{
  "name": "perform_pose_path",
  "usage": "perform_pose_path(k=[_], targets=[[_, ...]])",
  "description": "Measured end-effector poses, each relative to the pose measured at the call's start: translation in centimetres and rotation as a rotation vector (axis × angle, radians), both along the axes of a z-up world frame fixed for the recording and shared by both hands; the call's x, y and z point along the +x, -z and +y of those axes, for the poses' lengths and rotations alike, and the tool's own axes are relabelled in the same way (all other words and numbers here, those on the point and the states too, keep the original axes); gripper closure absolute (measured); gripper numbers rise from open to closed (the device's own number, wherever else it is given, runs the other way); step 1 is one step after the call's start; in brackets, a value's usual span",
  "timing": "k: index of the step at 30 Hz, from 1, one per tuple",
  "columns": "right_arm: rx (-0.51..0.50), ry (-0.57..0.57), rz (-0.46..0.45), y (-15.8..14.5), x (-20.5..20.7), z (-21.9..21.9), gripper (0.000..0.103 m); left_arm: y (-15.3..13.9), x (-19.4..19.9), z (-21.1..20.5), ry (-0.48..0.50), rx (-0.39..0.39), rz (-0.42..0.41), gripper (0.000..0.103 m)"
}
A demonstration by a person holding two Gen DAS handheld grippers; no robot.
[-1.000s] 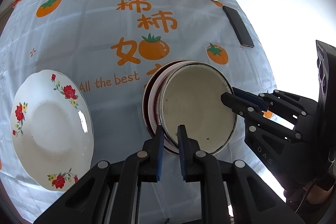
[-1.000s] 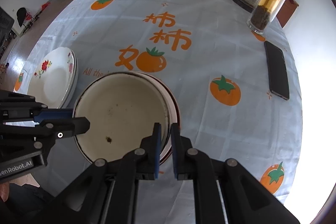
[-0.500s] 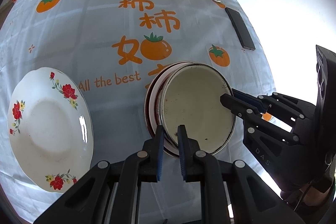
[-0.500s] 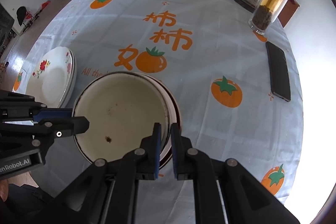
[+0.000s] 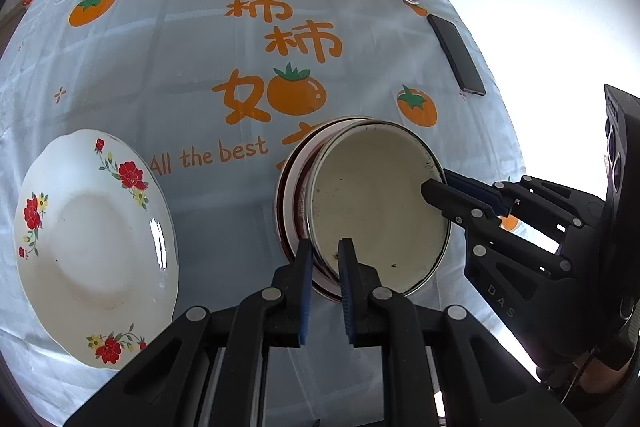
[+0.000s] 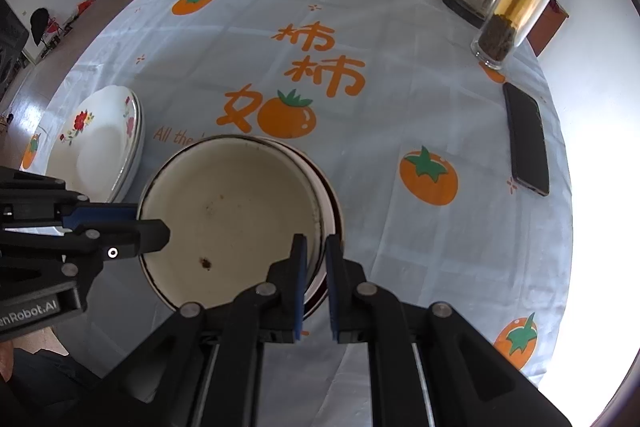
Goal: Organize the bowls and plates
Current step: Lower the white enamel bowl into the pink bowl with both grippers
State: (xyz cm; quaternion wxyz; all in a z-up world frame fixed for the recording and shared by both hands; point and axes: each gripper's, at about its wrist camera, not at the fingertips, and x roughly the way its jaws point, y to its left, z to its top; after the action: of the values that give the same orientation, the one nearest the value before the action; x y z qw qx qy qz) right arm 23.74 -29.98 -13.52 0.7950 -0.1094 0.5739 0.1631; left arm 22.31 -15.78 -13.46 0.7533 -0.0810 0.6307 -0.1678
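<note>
Nothing has moved: both the left gripper (image 5: 325,247) and right gripper (image 6: 316,247) stay pointing down, clamped on the cream bowl (image 5: 376,203), which hides most of the bowls beneath.

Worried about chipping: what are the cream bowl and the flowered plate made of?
The cream bowl looks like enamelled metal: thin wall, dark rim line, small dark specks. The flowered plate looks like glazed ceramic or porcelain: glossy white with a sharp glare; I can't be sure.

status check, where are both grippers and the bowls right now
Left gripper and right gripper both clamped on the cream enamel bowl rim, opposite sides. Bowl nested in the stack. Floral plates sit apart; nothing blocking.
</note>
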Motion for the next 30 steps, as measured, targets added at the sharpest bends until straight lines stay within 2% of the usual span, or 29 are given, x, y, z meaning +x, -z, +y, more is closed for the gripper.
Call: perform_pose_path(k=[30], targets=[[-0.013, -0.009, -0.005, 0.05, 0.08, 0.16, 0.094, -0.09, 0.01, 0.43, -0.007, 0.012, -0.023, 0.088]])
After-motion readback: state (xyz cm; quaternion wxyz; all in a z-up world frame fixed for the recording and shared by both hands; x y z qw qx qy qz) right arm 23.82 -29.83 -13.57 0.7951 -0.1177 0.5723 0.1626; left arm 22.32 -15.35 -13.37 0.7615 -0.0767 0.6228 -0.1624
